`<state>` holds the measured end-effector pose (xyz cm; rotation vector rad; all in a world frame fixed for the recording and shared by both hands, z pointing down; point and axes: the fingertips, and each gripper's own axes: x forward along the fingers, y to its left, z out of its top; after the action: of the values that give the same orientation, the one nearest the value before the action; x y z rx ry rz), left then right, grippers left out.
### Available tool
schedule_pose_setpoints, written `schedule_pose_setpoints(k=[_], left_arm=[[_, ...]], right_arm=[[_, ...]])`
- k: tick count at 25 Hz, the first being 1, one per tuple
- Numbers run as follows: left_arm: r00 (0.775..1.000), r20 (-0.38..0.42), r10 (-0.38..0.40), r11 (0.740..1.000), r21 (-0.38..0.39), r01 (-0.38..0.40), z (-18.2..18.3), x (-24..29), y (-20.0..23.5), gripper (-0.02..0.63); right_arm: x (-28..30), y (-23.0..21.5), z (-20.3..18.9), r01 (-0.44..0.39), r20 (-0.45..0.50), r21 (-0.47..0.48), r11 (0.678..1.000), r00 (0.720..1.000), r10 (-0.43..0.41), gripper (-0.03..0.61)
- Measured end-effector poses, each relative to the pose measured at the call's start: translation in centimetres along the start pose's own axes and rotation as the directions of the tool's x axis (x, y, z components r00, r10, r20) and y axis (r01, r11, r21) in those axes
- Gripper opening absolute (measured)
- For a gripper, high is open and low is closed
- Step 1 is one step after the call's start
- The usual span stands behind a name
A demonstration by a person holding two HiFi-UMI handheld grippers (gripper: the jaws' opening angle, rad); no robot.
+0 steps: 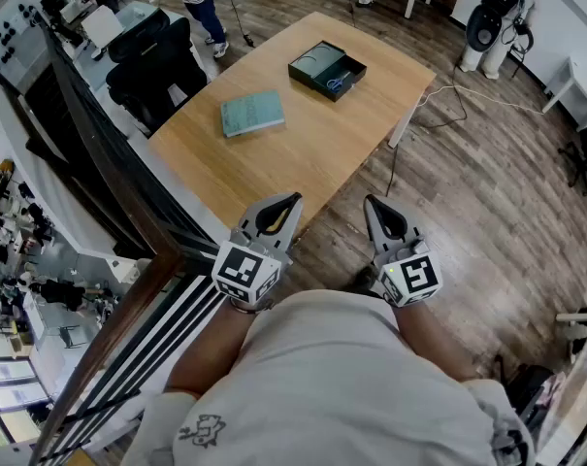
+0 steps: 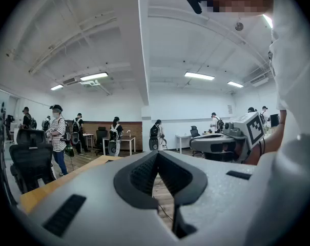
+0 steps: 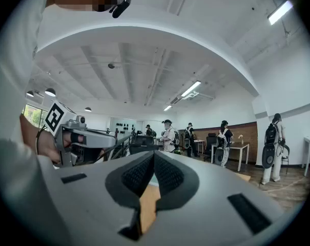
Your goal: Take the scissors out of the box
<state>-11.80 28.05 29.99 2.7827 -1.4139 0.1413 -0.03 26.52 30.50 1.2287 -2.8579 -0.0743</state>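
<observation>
Both pairs of jaws are pressed together, empty: I hold the left hand-held gripper (image 1: 278, 212) and right hand-held gripper (image 1: 380, 214) at my waist. Blue-handled scissors (image 1: 336, 83) lie in the dark box (image 1: 352, 64) far ahead across the table (image 1: 303, 153), nearer the right gripper, seemingly diagonal. No legible writing.

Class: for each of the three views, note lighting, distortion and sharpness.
Head view: even, soft light; scissors in the box small yet sharp; room edges bow. Left gripper view: round fisheye with black corners, ceiling lights blown white, left gripper slightly soft up close. Right gripper view: same fisheye, curved ceiling beams, right gripper fills the lower frame.
</observation>
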Motion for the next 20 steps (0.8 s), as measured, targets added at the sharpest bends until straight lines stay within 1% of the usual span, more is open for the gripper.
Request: schedule_pose_setpoints(k=[11,17,20], left_arm=[[1.0,-0.019,-0.003,1.0,0.0,0.003,0.0,3.0,0.0,0.006],[0.999,-0.036,-0.002,1.0,-0.009,0.002,-0.7,5.9,0.1,0.006],[0.999,-0.05,-0.001,1.0,-0.023,0.0,-1.2,7.8,0.2,0.005]], right_arm=[[0.8,-3.0,-0.4,0.0,-0.01,0.014,1.0,1.0,0.0,0.005],[1.4,-5.2,-1.2,-0.033,-0.008,0.049,0.998,0.999,0.033,0.005],[1.8,-7.1,-1.5,-0.042,-0.016,0.053,0.998,0.999,0.043,0.005]])
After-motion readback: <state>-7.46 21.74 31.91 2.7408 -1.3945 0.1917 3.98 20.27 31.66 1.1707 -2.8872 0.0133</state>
